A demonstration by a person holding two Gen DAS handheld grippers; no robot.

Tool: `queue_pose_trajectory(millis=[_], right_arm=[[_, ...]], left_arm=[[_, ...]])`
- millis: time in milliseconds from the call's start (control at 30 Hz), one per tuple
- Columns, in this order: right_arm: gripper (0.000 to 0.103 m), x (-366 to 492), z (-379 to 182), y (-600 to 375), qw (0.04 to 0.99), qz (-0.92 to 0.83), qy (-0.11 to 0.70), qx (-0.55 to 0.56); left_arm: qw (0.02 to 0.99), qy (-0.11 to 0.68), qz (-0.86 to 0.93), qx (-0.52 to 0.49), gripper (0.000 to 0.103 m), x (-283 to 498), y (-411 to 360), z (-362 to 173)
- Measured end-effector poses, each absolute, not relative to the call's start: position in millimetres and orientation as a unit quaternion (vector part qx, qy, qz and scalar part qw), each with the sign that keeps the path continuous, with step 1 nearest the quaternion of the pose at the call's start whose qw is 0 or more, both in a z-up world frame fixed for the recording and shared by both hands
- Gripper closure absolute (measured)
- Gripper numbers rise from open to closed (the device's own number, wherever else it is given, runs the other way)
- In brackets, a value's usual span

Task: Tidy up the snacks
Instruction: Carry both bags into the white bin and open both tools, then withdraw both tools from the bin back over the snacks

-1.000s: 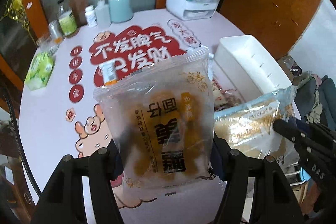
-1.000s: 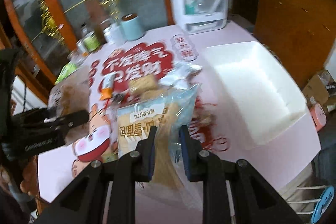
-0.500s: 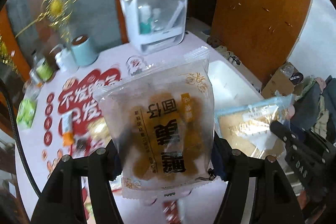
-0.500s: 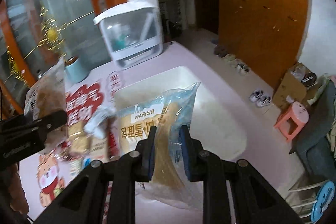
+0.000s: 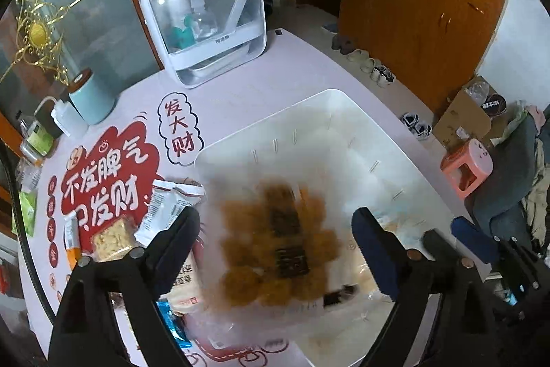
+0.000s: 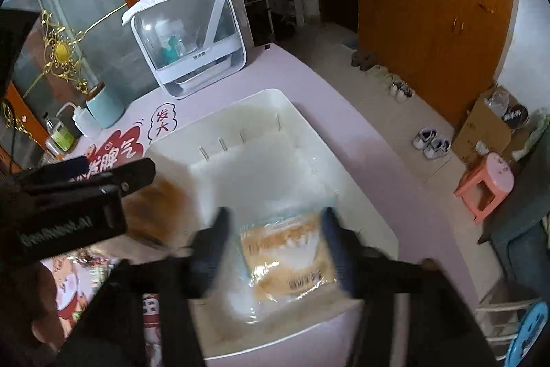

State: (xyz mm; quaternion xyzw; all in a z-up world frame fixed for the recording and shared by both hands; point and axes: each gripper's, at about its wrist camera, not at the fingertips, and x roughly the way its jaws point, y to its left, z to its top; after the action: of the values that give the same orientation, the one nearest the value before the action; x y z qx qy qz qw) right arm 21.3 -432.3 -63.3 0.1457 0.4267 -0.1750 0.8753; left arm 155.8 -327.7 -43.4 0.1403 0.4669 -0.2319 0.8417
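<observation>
- Your left gripper (image 5: 275,243) and right gripper (image 6: 275,250) have just spread their fingers wide; both grip nothing.
- The released snack packets (image 5: 275,239) drop into the white bin (image 6: 309,122).
- Remaining snacks (image 5: 113,234) lie on the table (image 5: 240,92), left of the bin, nearer your left gripper.

Bin (image 5: 395,140) on table (image 5: 302,64), dispenser (image 5: 202,12) behind, snacks (image 5: 113,233) left.

Glossy plastic bin (image 5: 343,112), seemingly clear-film packets (image 5: 275,239)

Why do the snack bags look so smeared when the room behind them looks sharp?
Left wrist view: the bag of brown snacks is motion-smeared over the white bin, background crisp. Right wrist view: the right gripper fingers and the flat snack bag blur likewise. Both views bend straight edges, fisheye-style.
</observation>
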Motion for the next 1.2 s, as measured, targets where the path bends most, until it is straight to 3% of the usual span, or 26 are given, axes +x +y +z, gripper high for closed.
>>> queue_pose_trajectory(millis=[33,100,700,1200], right_arm=[[0.037,21,-63,-431,0.876,-0.173,0.427,0.141],[0.037,20,-63,-428,0.876,-0.166,0.431,0.138],[0.037,-2,-49,-388,0.889,-0.093,0.434,0.113],[0.037,-6,-38,-313,0.890,-0.042,0.448,0.077]], left_arm=[[0.844,0.466,-0.227,0.137,0.003,156,-326,-42],[0.851,0.460,-0.218,0.130,0.001,155,-320,-39],[0.877,0.441,-0.167,0.090,0.001,102,-241,-11],[0.891,0.449,-0.067,0.023,0.001,52,-75,-8]])
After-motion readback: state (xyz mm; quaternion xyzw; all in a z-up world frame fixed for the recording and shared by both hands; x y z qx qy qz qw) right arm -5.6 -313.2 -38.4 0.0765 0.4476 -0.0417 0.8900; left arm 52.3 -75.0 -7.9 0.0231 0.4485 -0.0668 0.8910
